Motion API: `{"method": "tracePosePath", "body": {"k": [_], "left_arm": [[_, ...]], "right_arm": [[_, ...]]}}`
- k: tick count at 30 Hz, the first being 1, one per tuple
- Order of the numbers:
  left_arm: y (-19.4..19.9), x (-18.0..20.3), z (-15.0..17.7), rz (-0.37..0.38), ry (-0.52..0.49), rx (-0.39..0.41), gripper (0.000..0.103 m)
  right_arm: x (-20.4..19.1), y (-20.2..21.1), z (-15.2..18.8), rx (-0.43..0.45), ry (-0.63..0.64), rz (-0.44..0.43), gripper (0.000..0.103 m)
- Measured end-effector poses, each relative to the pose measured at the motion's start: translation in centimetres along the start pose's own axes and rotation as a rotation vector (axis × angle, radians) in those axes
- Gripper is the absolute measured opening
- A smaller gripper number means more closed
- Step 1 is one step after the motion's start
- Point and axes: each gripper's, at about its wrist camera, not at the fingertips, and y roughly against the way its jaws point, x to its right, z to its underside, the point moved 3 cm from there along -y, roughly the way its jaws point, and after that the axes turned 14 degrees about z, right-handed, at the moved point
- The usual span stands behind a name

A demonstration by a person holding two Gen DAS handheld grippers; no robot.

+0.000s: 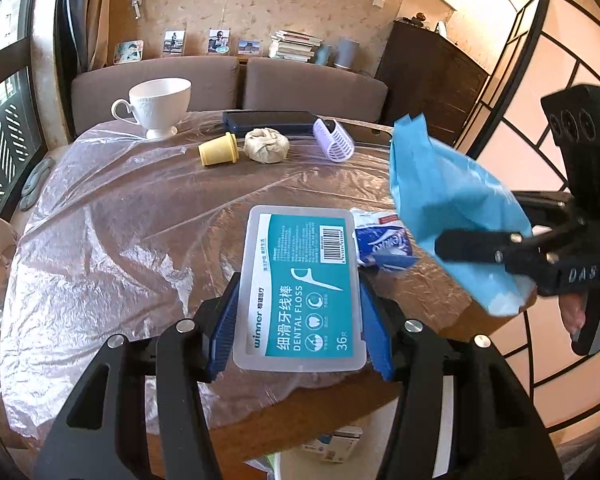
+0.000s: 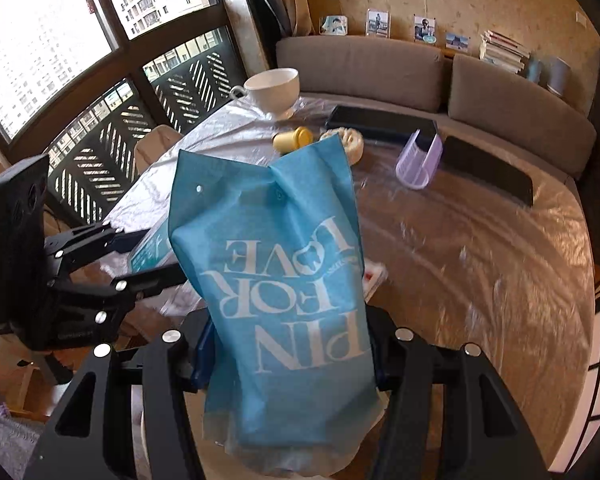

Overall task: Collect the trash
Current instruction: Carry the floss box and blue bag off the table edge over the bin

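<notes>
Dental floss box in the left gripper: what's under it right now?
Under the dental floss box, held by the left gripper, lies the plastic-sheeted table. A blue-and-white tissue packet shows at its right edge. Anything directly beneath is covered.

"winner DENTAL FLOSS 36" on the floss box [image 1: 300,288]; "PIN FOR LOVE" on the blue bag [image 2: 284,292].

Sunlit windows [image 2: 60,40], brown sofa [image 2: 360,68]

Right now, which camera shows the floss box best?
The left wrist view: the floss box fills its centre, label readable, clamped in the left tool. The right wrist view shows only a teal corner behind the blue bag.
</notes>
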Motion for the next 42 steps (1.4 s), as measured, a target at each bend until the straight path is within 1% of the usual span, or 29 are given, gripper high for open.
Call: {"method": "tracePosePath", "body": {"k": [11, 19, 25, 32, 37, 42], "left_arm": [[1.2, 1.3, 1.4, 0.003, -0.020, -0.029, 0.056], [2.0, 2.6, 2.4, 0.002, -0.038, -0.049, 0.056], [1.9, 3.8, 2.9, 0.009, -0.064, -0.076, 0.056], [1.5, 5.1, 4.1, 0.032, -0.081, -0.127, 0.056], [0.7, 6.0, 5.5, 0.036, -0.109, -0.184, 0.056], [-0.1, 6.6, 6.9, 0.038, -0.133, -0.246, 0.056]], "right_arm": [[-0.4, 0.8, 3.8, -0.037, -0.052, -0.018, 0.056], [0.2, 1.6, 6.9, -0.059, -0.076, -0.012, 0.056], [0.7, 2.0, 8.9, -0.077, -0.089, -0.029, 0.056], [0.4, 2.4, 10.7, -0.104, -0.074, -0.067, 0.056], [-0.2, 2.7, 12.0, -0.124, -0.043, -0.078, 0.056], [-0.6, 2.8, 13.7, -0.163, -0.013, -0.091, 0.056]]}}
